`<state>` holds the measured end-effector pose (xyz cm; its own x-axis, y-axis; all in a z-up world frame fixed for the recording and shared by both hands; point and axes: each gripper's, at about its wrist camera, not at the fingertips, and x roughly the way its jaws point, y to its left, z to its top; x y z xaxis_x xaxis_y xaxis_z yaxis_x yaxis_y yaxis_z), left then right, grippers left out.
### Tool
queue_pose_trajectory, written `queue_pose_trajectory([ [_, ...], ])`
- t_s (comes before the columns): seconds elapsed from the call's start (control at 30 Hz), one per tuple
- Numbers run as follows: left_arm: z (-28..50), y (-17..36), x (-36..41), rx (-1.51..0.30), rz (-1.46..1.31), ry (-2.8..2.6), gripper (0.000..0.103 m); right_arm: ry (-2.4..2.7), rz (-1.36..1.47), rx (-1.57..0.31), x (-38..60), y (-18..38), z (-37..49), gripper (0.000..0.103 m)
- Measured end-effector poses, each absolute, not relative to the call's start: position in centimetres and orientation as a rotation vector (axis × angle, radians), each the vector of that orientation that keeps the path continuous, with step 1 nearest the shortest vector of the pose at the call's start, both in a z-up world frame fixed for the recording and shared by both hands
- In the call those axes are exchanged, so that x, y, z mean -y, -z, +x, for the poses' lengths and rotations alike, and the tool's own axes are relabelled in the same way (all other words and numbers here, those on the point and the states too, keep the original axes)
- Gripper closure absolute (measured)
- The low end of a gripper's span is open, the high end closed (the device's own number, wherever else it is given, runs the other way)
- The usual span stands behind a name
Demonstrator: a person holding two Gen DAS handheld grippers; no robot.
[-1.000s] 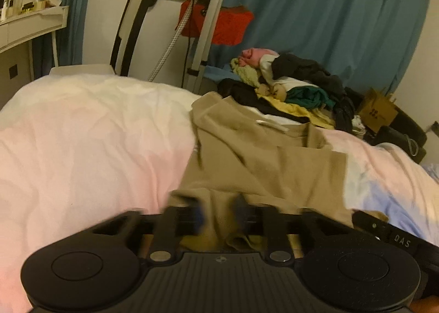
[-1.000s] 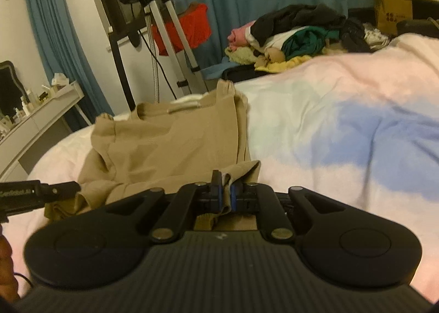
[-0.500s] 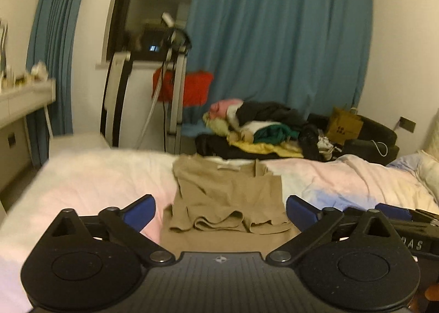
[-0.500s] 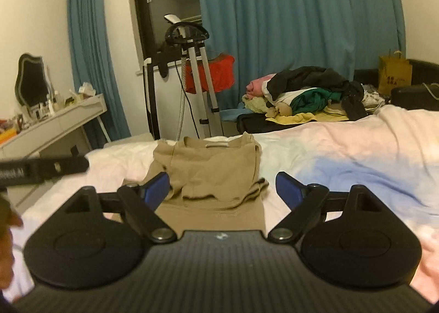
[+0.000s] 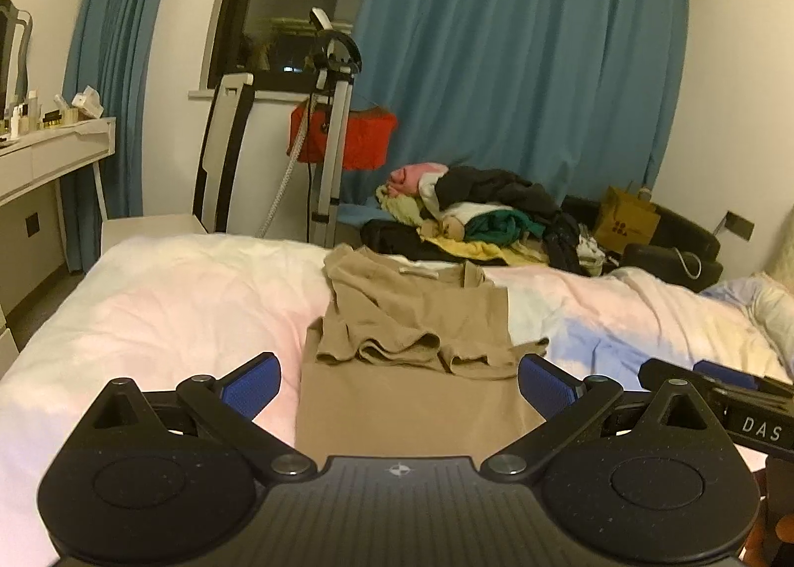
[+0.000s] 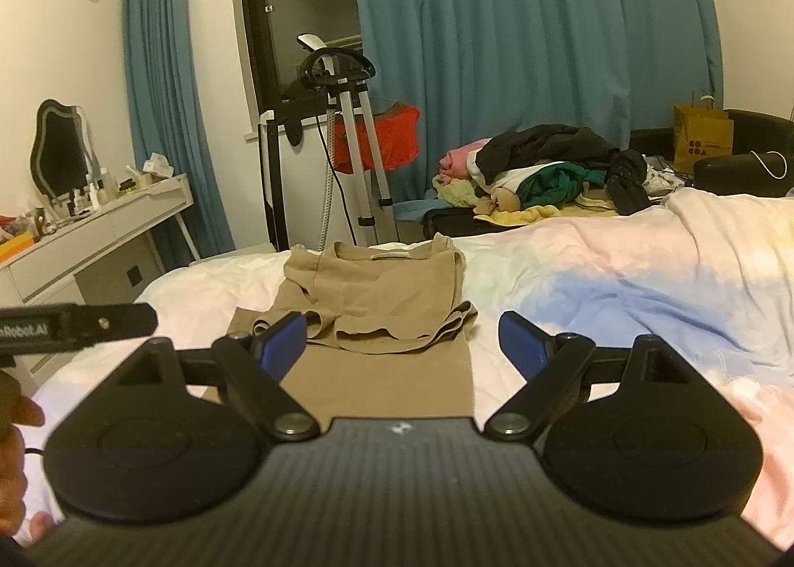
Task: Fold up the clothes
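Both your grippers, left gripper (image 5: 399, 381) and right gripper (image 6: 401, 341), have just released and backed off the tan top (image 5: 412, 318); it lies half-folded on the bed (image 5: 164, 299).

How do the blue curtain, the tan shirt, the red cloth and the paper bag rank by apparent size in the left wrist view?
1. blue curtain
2. tan shirt, though nearness enlarges it
3. red cloth
4. paper bag

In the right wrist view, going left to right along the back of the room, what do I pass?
Dressing table → garment steamer stand → clothes pile → yellow paper bag.
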<state>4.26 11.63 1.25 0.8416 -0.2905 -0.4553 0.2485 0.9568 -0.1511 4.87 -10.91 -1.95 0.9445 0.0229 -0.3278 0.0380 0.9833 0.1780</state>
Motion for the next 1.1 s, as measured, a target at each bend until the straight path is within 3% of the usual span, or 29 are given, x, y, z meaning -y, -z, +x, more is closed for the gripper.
queue_pose_trajectory([
  [0.37, 5.5, 1.4, -10.2, -0.689, -0.122, 0.357, 0.001, 0.009, 0.191, -0.357, 11.1, 2.4, 5.3, 0.017],
  [0.77, 9.7, 9.2, -12.1, -1.097, -0.597, 0.361, 0.004, 0.028, 0.203, -0.393, 11.1, 3.3, 5.8, 0.017],
  [0.97, 11.6, 12.8, -14.2, -1.12, -0.822, 0.219, 0.017, -0.001, 0.356, -0.466, 11.6, 4.9, 6.6, 0.017],
  [1.03, 11.7, 13.1, -14.7, -1.087, -0.854, 0.191, 0.024, -0.054, 0.504, -0.528, 12.3, 6.2, 7.2, 0.017],
  [1.1, 11.6, 13.2, -15.1, -1.054, -0.855, 0.152, 0.037, -0.136, 0.708, -0.588, 13.2, 8.0, 7.7, 0.017],
])
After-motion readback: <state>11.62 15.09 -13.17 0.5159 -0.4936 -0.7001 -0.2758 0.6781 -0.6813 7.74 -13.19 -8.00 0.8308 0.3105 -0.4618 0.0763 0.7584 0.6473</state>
